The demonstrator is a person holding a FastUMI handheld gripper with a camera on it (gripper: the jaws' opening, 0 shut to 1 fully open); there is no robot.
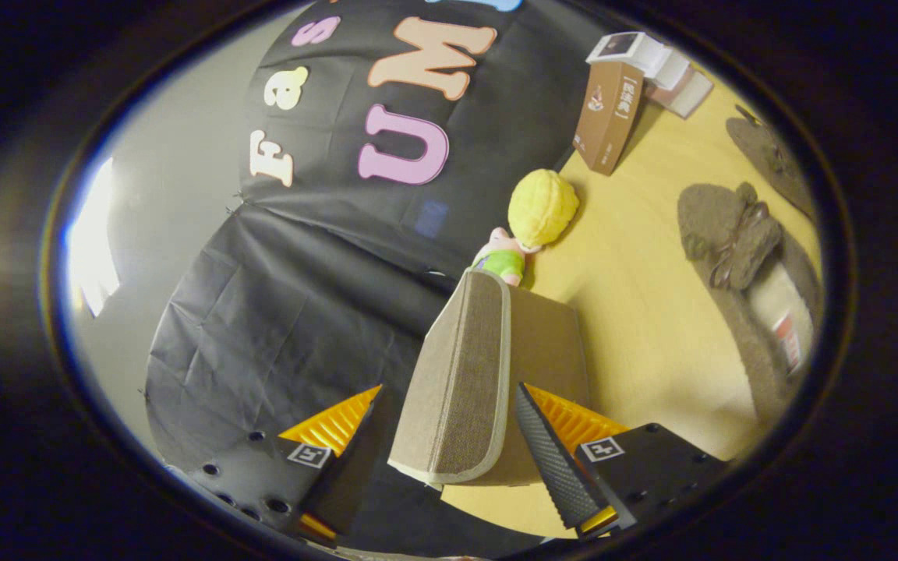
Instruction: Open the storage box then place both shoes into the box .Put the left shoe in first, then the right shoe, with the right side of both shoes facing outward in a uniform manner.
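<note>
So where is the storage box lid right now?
In the gripper view the lid stands raised between the gripper fingers, with the doll just beyond it.

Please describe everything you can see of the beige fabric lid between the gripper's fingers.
The lid is a flat panel of beige woven fabric with a lighter trim around its rounded edge. It stands raised, edge toward the camera, between the fingers of the gripper, which appear to pinch it. Behind it shows the storage box in the same fabric, resting on the wooden table.
</note>
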